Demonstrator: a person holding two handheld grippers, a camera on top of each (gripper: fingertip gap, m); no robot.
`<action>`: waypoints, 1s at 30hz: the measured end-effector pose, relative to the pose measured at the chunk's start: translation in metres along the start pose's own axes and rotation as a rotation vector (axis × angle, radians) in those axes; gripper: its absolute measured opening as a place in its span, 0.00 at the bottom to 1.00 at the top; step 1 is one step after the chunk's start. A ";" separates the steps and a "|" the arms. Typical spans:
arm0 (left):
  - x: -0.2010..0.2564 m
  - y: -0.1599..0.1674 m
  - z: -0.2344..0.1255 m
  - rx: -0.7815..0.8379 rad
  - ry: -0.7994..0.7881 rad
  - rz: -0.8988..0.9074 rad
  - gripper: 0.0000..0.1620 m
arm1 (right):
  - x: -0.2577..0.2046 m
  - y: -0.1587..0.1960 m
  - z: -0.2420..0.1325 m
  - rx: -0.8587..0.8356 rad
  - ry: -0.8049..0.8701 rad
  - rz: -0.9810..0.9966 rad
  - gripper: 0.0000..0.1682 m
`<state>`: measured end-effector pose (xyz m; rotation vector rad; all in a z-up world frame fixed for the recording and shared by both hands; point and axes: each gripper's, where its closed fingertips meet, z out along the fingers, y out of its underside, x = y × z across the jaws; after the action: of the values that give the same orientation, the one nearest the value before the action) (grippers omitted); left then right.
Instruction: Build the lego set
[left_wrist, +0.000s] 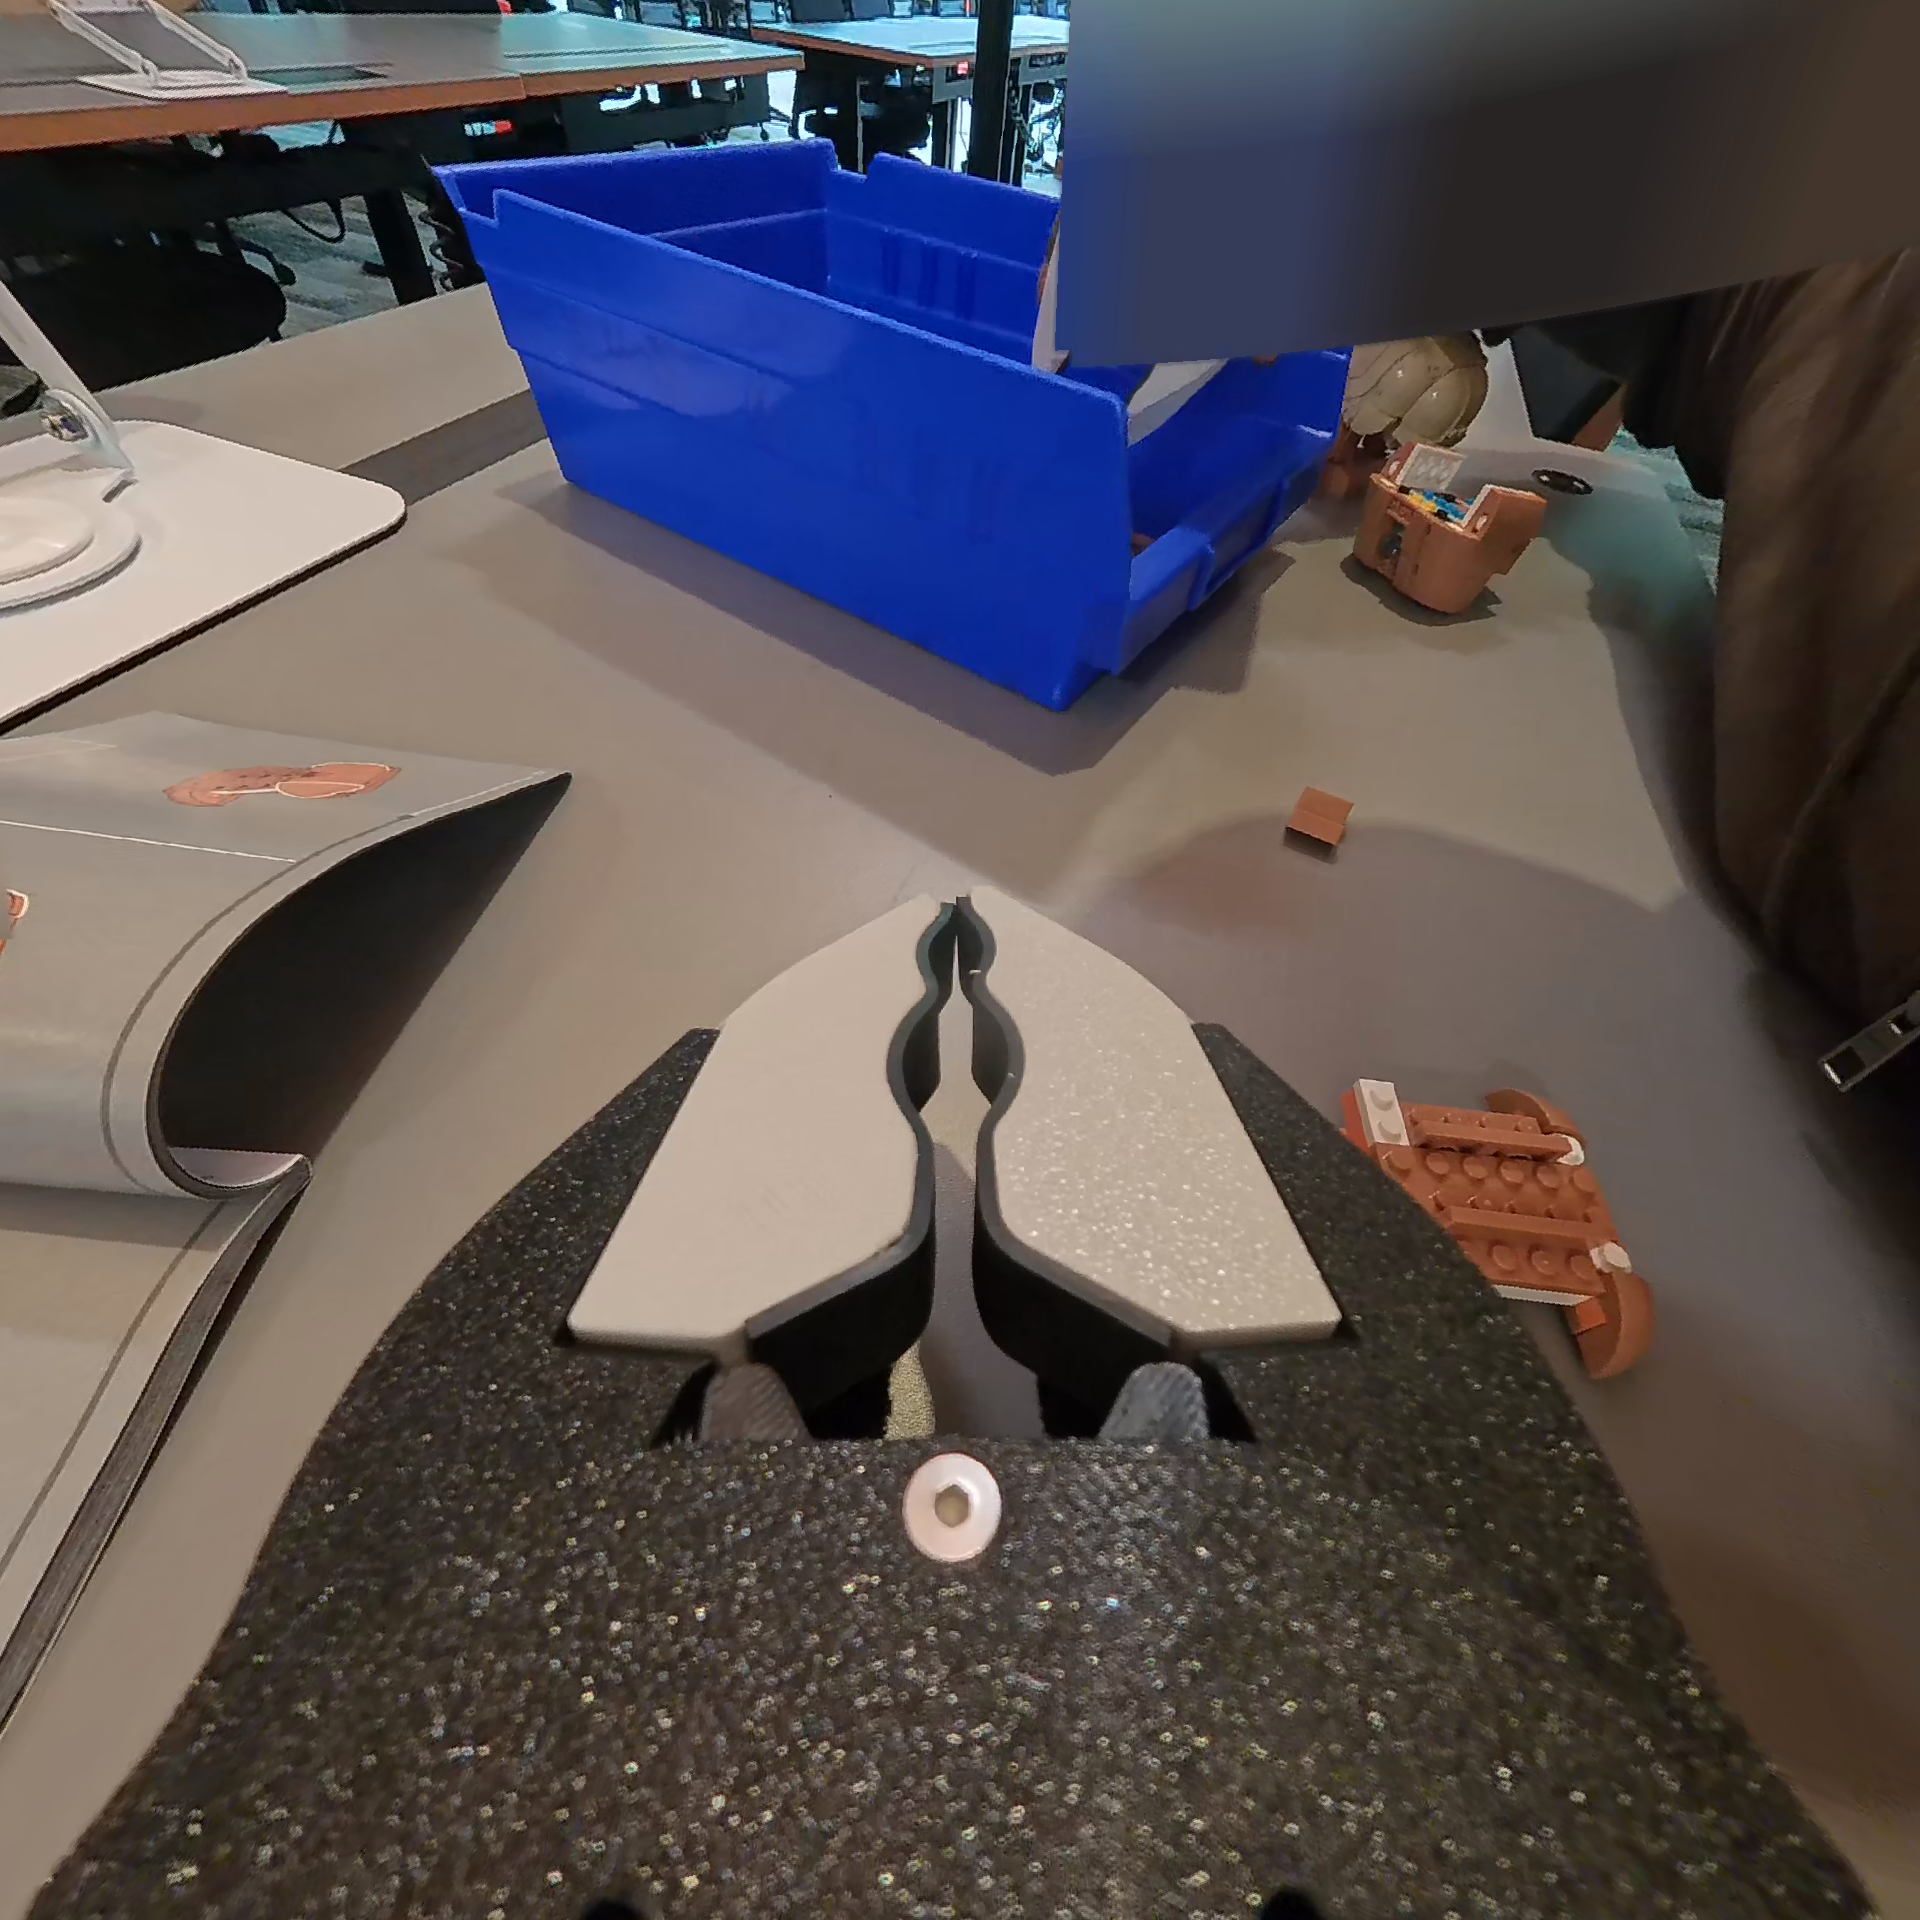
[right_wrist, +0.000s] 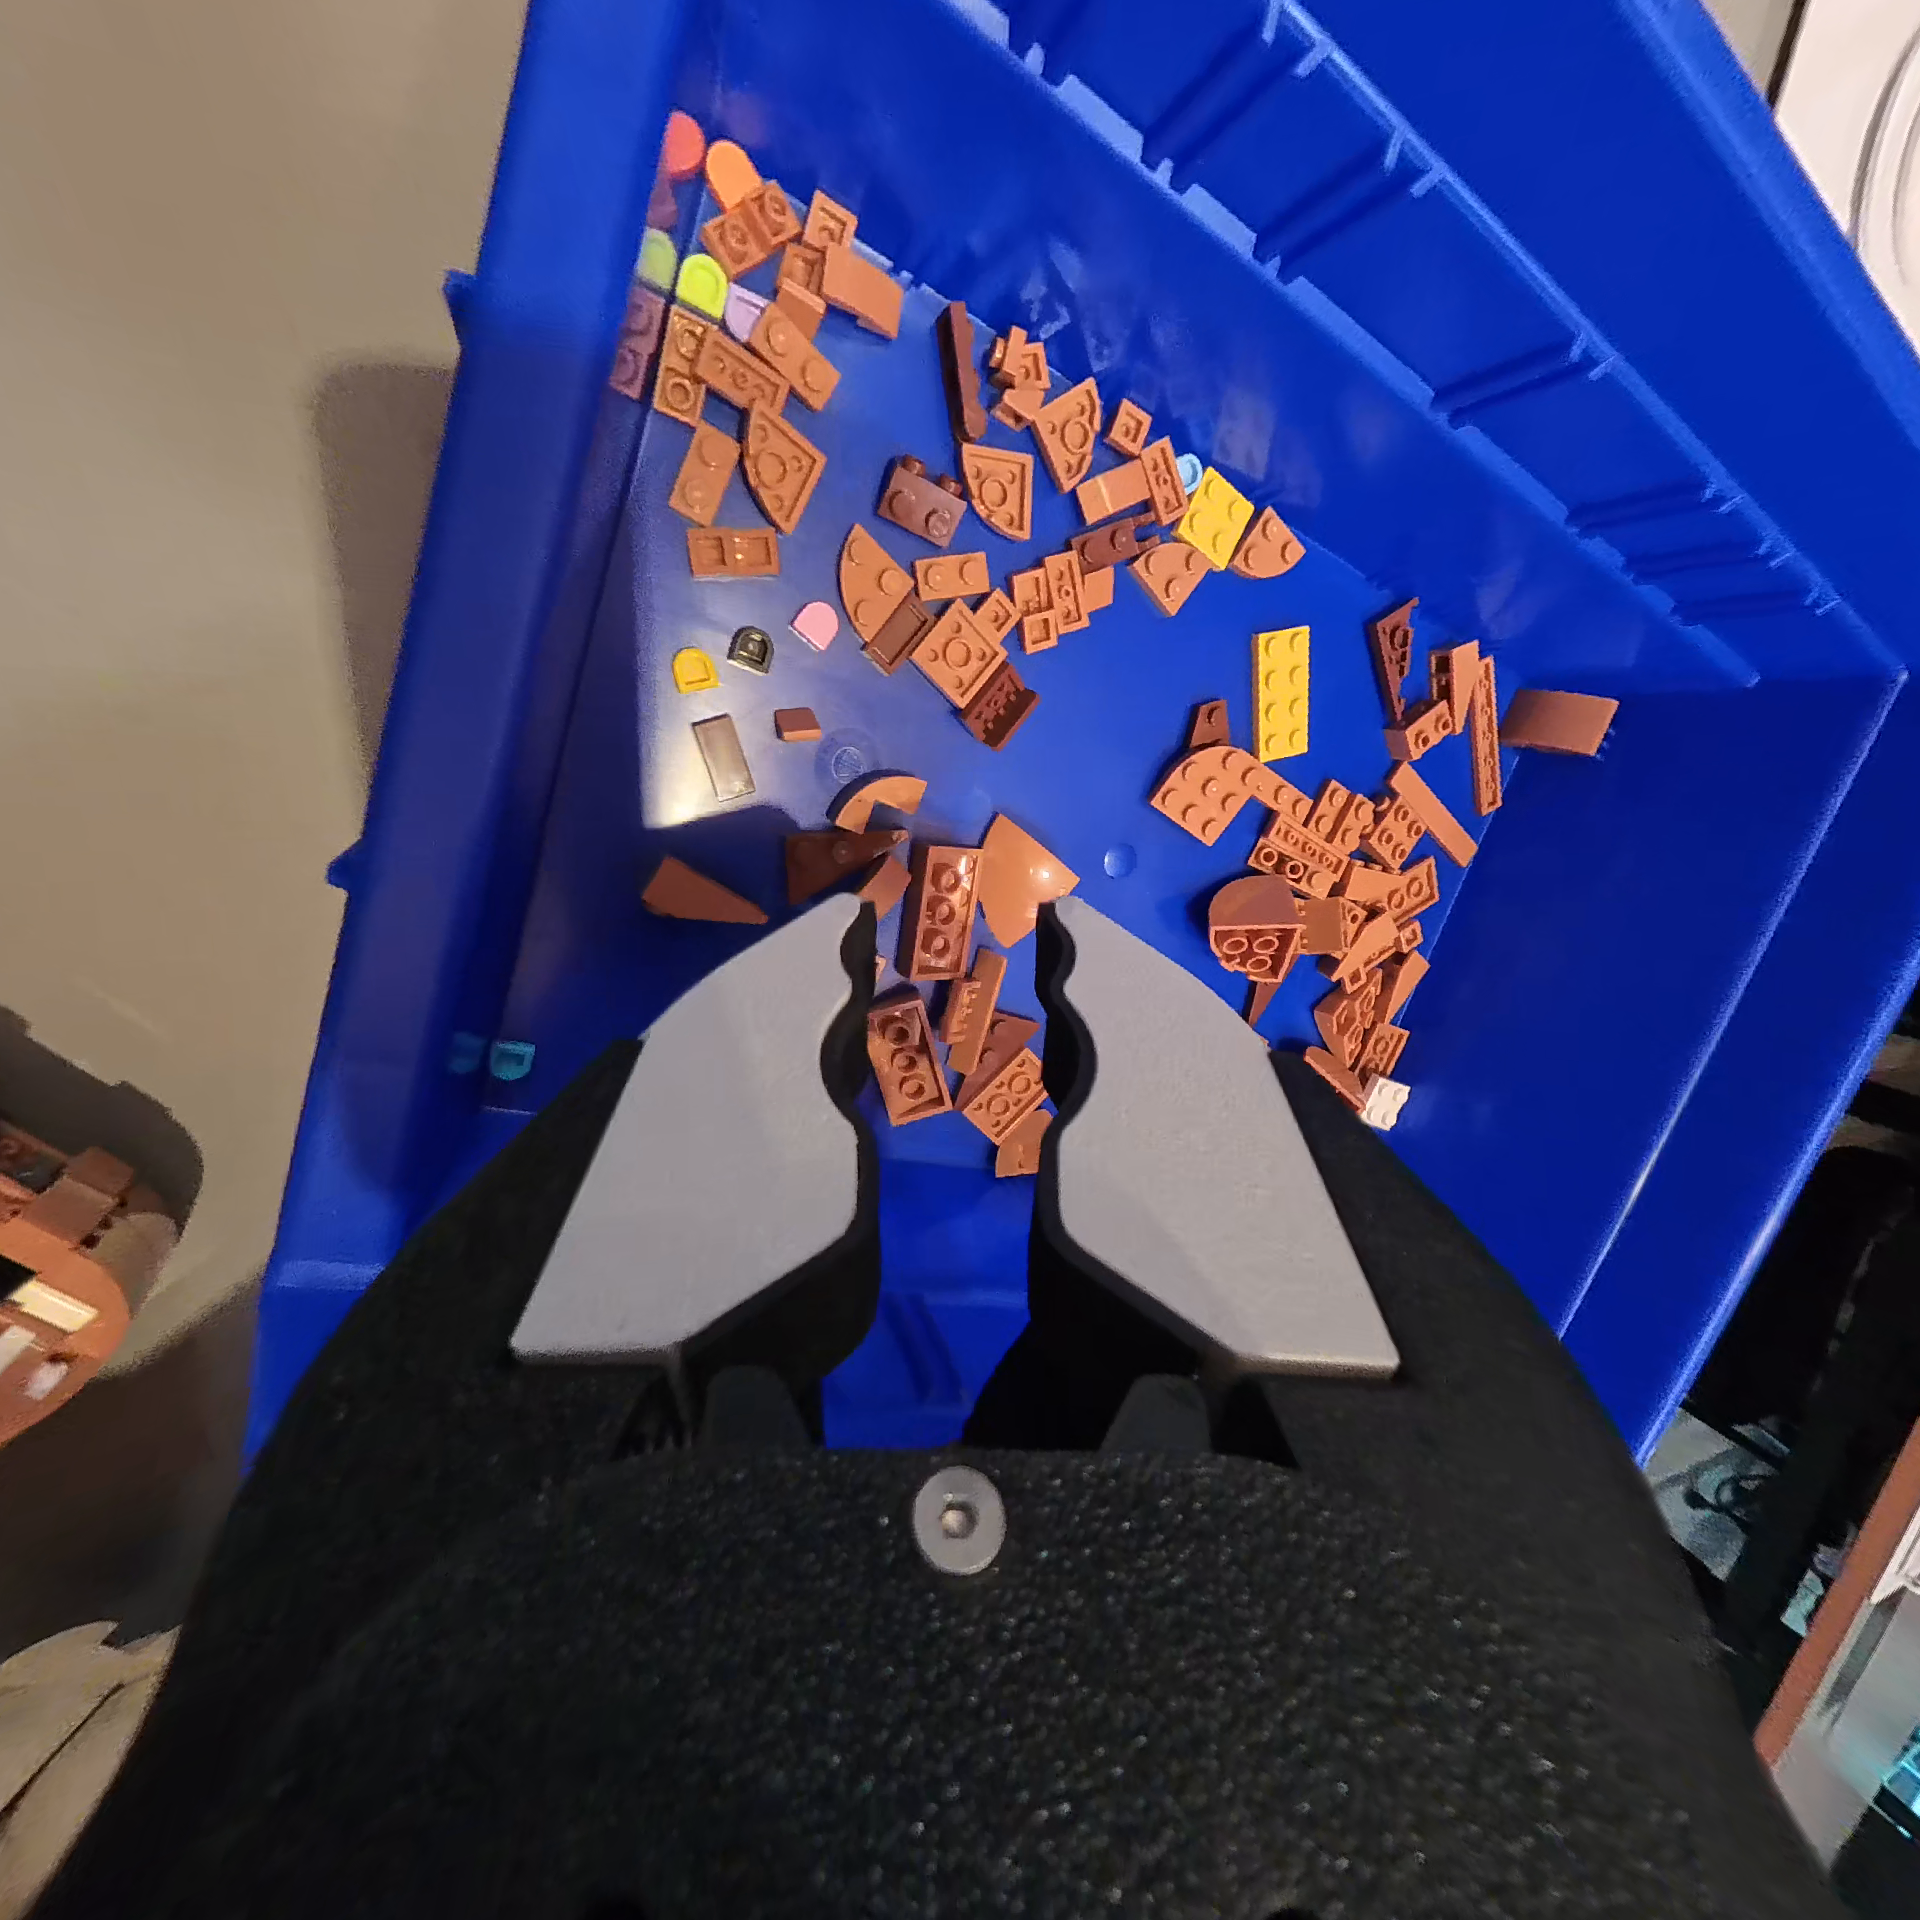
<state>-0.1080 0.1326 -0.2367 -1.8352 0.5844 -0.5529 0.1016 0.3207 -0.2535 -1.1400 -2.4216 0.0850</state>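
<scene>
Overhead, the right gripper (right_wrist: 956, 914) hangs with fingers spread wide above loose brown bricks (right_wrist: 940, 909) in the blue bin (right_wrist: 1558, 436) — the left gripper (left_wrist: 958, 914), pinched closed and empty, hovers over the grey table (left_wrist: 727, 727) near a brown plate assembly (left_wrist: 1507, 1195).

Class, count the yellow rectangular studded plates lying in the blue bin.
2. A short yellow plate lies toward the far wall of the blue bin; a longer yellow plate lies nearer, mid-right. Others may hide under brown pieces.
</scene>
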 end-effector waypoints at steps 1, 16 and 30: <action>0.000 0.000 0.000 0.000 0.000 -0.001 0.00 | 0.000 0.001 0.000 -0.004 0.001 0.000 0.18; 0.000 0.000 0.000 0.000 0.001 -0.002 0.00 | 0.041 0.025 -0.024 0.046 0.108 0.142 0.17; 0.000 0.000 0.000 0.000 0.001 -0.002 0.00 | 0.041 0.026 -0.027 0.052 0.112 0.157 0.17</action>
<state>-0.1080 0.1325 -0.2366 -1.8359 0.5837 -0.5552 0.1088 0.3644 -0.2199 -1.2749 -2.2180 0.1294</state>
